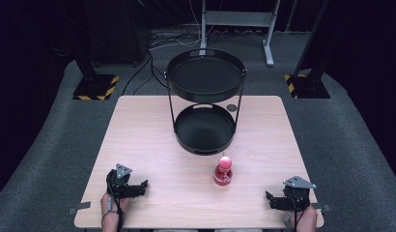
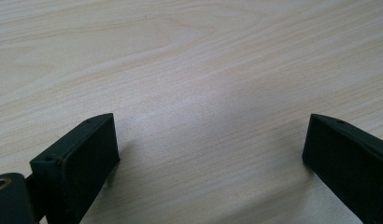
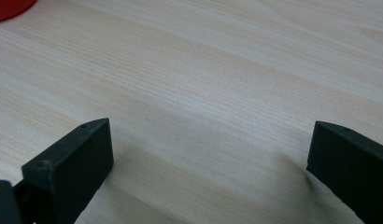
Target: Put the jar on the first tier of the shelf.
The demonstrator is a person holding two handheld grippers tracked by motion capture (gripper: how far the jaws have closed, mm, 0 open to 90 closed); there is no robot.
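A small red bottle (image 1: 223, 171) with a pink cap stands upright on the wooden table (image 1: 138, 140), just in front of the black two-tier round tray stand (image 1: 205, 82). My left gripper (image 1: 144, 186) rests near the table's front left, jaws pointing right, open with bare wood between them (image 2: 210, 135). At the front right my right gripper (image 1: 269, 199) points left, also open over bare wood (image 3: 210, 140). A red edge of the bottle (image 3: 10, 7) shows at the top left corner of the right gripper view.
The stand's lower tray (image 1: 179, 128) sits on the table's far middle, with the upper tray (image 1: 173, 77) held above it on thin rods. A small dark disc (image 1: 231, 108) lies beside it. Grey carpet, cables and hazard-striped bases (image 1: 94, 89) surround the table.
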